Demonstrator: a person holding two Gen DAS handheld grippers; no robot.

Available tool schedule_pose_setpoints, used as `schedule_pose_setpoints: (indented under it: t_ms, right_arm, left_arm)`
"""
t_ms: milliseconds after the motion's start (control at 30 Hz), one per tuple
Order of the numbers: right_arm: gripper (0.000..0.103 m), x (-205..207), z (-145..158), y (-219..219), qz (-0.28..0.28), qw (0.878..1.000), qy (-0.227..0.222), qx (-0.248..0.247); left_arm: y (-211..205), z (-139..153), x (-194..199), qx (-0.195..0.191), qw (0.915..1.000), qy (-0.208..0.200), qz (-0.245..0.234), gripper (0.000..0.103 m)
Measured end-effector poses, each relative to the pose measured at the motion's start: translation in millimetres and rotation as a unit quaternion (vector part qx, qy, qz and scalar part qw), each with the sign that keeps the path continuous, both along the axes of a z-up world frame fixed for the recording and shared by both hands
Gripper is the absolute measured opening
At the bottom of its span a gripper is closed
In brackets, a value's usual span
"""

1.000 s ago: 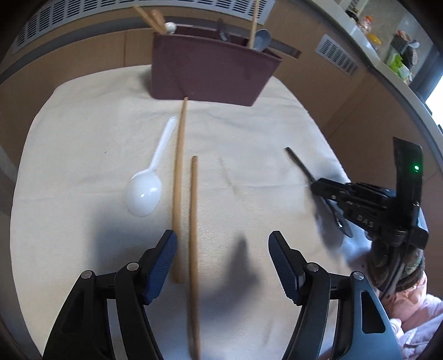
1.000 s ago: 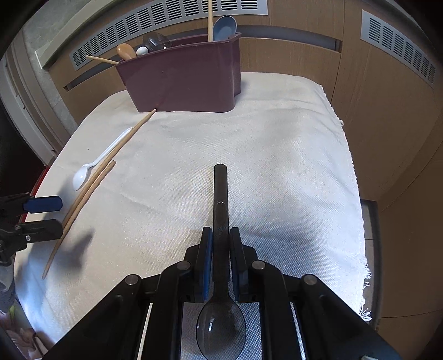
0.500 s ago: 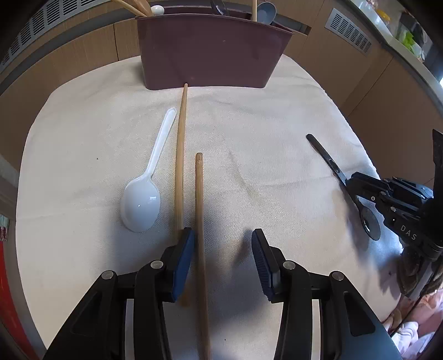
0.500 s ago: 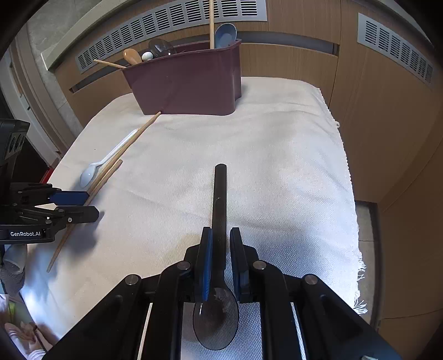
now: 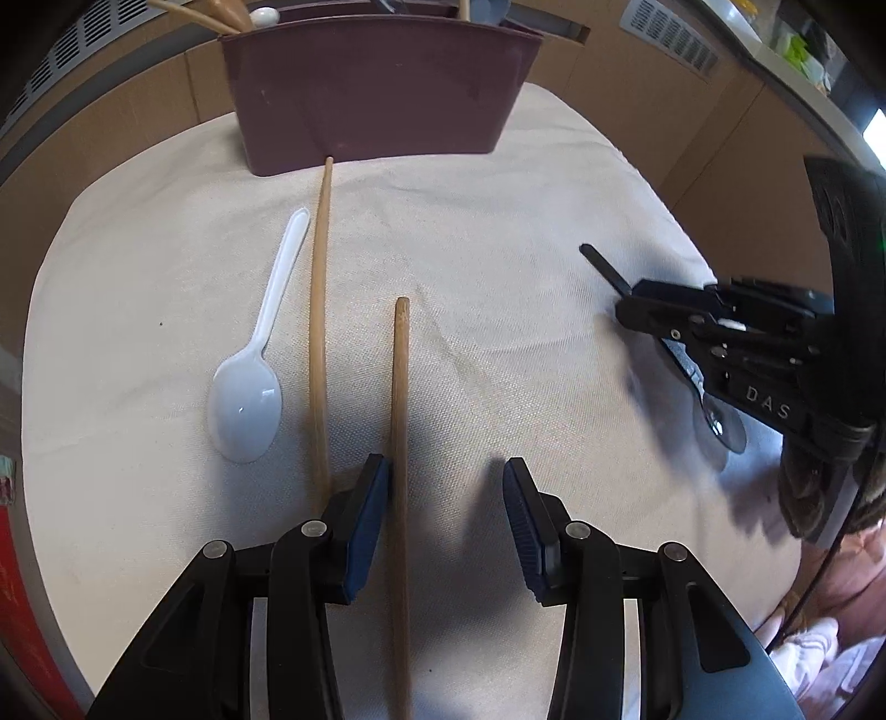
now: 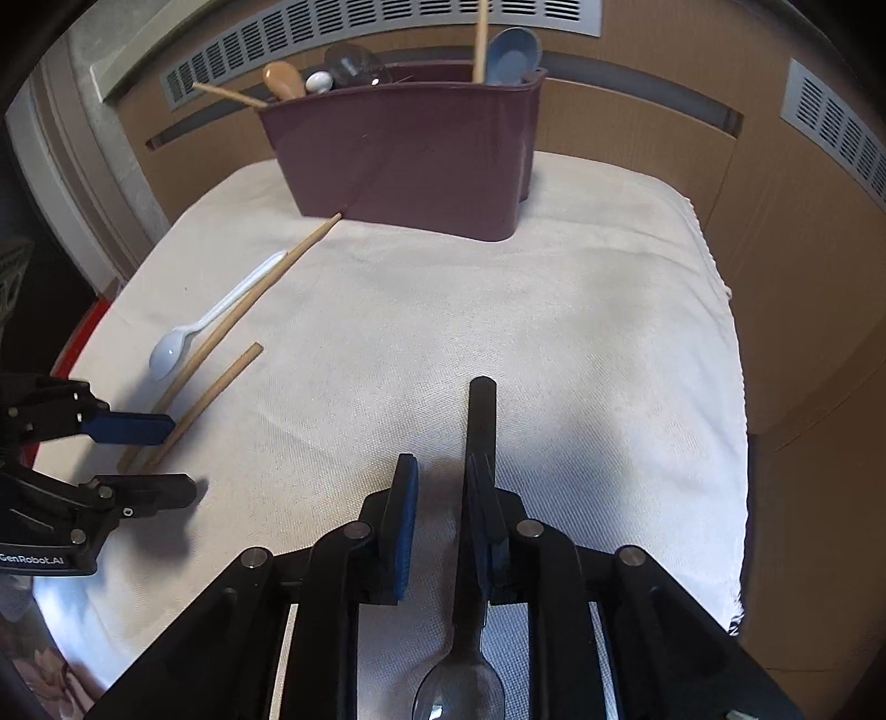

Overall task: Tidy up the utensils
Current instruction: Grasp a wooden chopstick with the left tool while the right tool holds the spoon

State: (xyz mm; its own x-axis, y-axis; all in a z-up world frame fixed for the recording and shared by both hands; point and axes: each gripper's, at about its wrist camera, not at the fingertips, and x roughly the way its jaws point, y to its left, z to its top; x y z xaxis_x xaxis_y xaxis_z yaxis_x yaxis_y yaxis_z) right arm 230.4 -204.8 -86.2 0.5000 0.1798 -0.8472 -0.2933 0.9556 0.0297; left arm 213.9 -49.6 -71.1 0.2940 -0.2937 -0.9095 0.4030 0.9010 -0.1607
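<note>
A maroon utensil holder stands at the back of the white cloth, also in the right wrist view, with several utensils in it. Two wooden chopsticks lie on the cloth: a long one and a shorter one. A white plastic spoon lies left of them. My left gripper is open, and the shorter chopstick lies between its fingers, against the left pad. My right gripper is open around a black spoon, which rests against the right finger.
The cloth's fringed right edge drops off toward wooden cabinet panels. Vent grilles run along the back wall. A red object shows past the cloth's left edge.
My left gripper has moved forward and to the right, from astride the long chopstick to around the shorter one. My right gripper has opened off the black spoon's handle.
</note>
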Motion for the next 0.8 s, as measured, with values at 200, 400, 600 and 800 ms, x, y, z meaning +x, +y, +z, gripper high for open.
schedule_pose_setpoints:
  t_ms: [200, 400, 600, 800]
  right_arm:
    - [0.019, -3.2, 0.3, -1.1, 0.018, 1.000, -0.001, -0.020]
    - [0.027, -5.4, 0.8, -13.2, 0.017, 1.000, 0.001, 0.013]
    - [0.033, -3.9, -2.9, -18.5, 0.011, 1.000, 0.011, 0.025]
    - [0.011, -1.0, -1.7, 0.0, 0.023, 0.999, 0.011, -0.031]
  left_arm:
    - [-6.1, 1.2, 20.9, 0.023, 0.9983, 0.045, -0.027, 0.042]
    - [-1.5, 0.7, 41.5, 0.047, 0.9979, 0.044, 0.004, 0.006]
    - [-6.2, 1.1, 11.1, 0.056, 0.9979, -0.033, 0.006, 0.006]
    - [-12.0, 0.4, -1.0, 0.078, 0.9955, -0.043, -0.030, 0.008]
